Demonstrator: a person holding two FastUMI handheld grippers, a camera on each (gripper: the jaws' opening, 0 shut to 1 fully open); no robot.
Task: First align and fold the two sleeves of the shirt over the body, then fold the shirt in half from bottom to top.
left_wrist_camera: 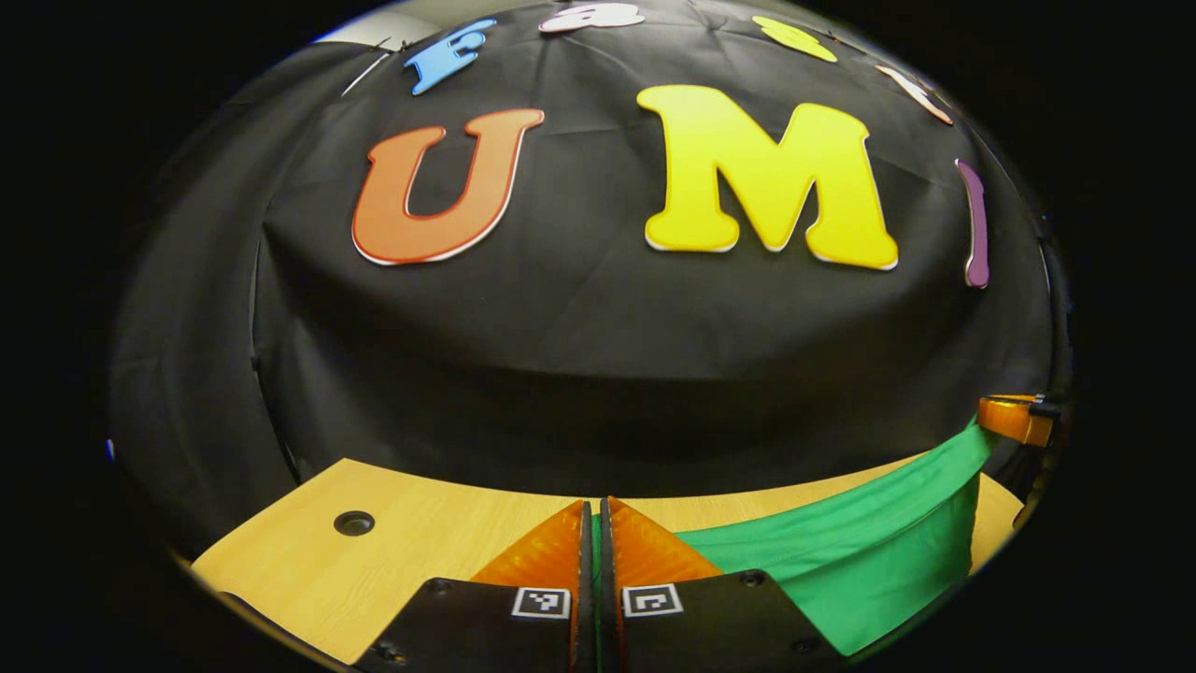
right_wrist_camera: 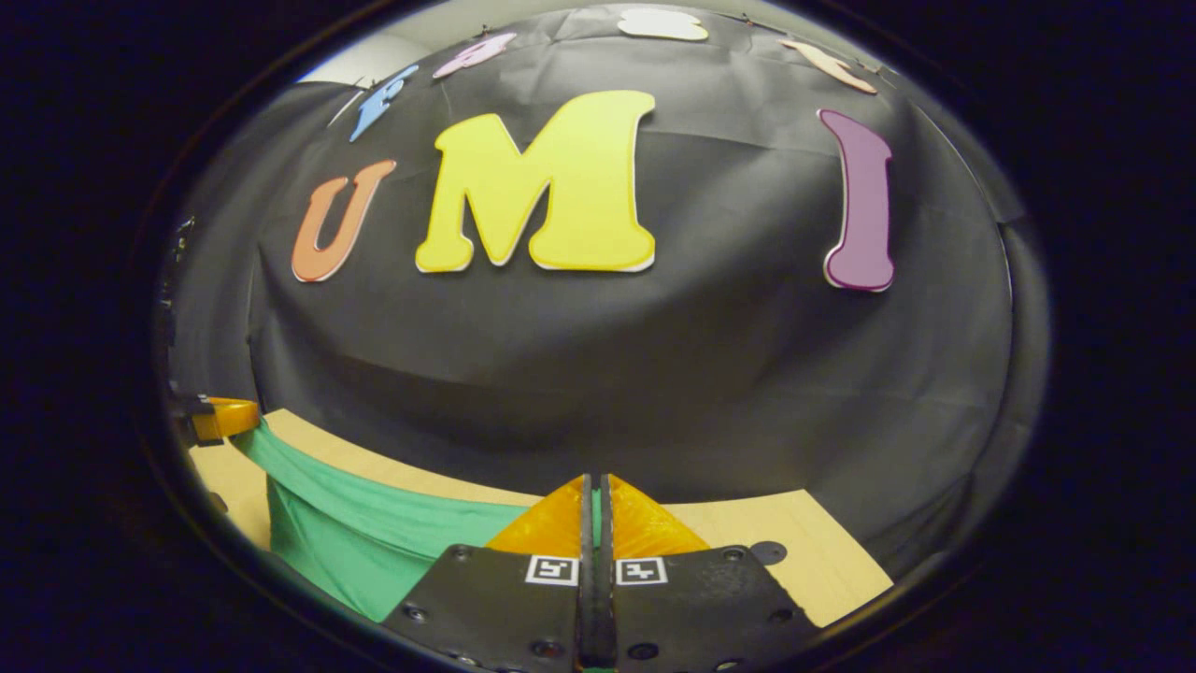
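Note:
A green shirt (left_wrist_camera: 869,551) hangs stretched above the wooden table (left_wrist_camera: 411,542), held between both grippers. In the left gripper view, my left gripper (left_wrist_camera: 594,523) is shut on one edge of the cloth, a thin green strip showing between its fingers. The cloth runs right to the other gripper (left_wrist_camera: 1014,419) at the far edge. In the right gripper view, my right gripper (right_wrist_camera: 594,500) is shut on the shirt (right_wrist_camera: 374,542) as well, and the fabric stretches left to the other gripper (right_wrist_camera: 222,417). The sleeves are hidden.
The table's far edge meets the black booth wall (left_wrist_camera: 598,374) close behind. A round hole (left_wrist_camera: 354,522) sits in the tabletop at the left, and another hole (right_wrist_camera: 768,552) shows at the right in the right gripper view.

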